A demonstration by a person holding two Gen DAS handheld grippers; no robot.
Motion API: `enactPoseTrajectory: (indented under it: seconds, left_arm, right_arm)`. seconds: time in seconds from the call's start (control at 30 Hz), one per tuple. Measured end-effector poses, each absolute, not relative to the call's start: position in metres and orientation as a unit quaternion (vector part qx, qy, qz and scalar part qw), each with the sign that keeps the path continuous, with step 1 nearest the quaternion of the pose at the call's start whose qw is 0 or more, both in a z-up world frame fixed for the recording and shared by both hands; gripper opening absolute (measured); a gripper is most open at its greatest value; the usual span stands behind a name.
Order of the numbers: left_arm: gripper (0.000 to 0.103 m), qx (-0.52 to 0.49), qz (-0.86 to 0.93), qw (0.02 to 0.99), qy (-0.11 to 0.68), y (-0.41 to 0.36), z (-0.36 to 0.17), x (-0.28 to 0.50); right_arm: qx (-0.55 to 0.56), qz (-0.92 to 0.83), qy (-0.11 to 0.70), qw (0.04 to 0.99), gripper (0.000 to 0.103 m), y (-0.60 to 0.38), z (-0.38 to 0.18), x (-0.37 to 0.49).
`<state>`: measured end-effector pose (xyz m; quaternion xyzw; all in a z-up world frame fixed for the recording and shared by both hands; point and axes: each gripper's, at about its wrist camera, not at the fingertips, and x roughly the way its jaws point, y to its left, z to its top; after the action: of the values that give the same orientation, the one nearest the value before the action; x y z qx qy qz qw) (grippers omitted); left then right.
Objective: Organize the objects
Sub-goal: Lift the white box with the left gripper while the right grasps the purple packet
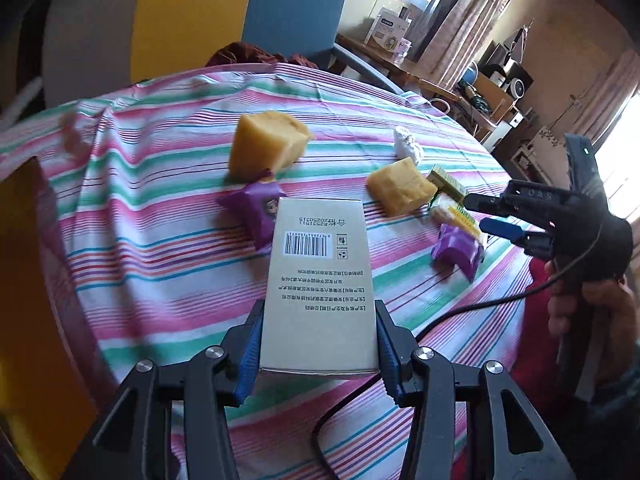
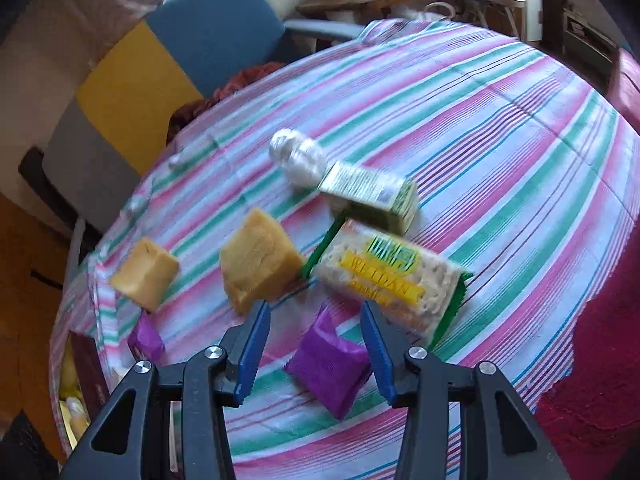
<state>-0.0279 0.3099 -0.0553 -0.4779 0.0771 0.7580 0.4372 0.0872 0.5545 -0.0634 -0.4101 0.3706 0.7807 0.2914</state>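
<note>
My left gripper [image 1: 318,312] is shut on a beige carton [image 1: 318,276] with a barcode, held above the striped tablecloth [image 1: 160,240]. My right gripper [image 2: 316,316] is open, its jaws either side of a purple snack packet [image 2: 328,372] lying on the cloth; it also shows in the left wrist view [image 1: 496,220]. Two yellow sponge blocks [image 2: 260,264] [image 2: 146,276], a cracker pack [image 2: 392,284], a green box [image 2: 372,196] and a white wrapped lump [image 2: 298,158] lie beyond. A second purple packet [image 1: 256,212] lies left of the carton.
A blue chair [image 1: 294,12] and yellow panel [image 1: 188,16] stand behind the table. A wooden desk with boxes [image 1: 392,40] is at the back right. A red cloth [image 2: 592,360] covers the right edge. A black cable [image 1: 440,320] crosses the cloth.
</note>
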Motion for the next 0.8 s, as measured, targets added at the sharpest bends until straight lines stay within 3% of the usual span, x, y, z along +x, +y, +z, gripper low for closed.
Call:
enactPoseTrajectory:
  seconds: [0.13,0.53,0.63,0.8]
  left_arm:
    - [0.05,-0.464,0.771,0.424,0.101,0.3,-0.06,-0.022]
    - [0.051,-0.45,0.78,0.417,0.122,0.306,-0.062,-0.022]
    - [0.051,-0.451,0.78,0.416,0.125,0.308,-0.065,-0.022]
    - [0.05,-0.441,0.785,0.418,0.123,0.305,-0.065,-0.019]
  right_arm:
    - [-0.463,0.772,0.332,0.28,0.052,0.542,-0.075,0.069]
    - [-0.537,0.751,0.269,0.274,0.052,0.528,-0.095,0.048]
    - [-0.552,0.745,0.24,0.287,0.041,0.525,-0.099,0.044]
    - [-0.549,0.773,0.188,0.257,0.036,0.506,-0.092,0.032]
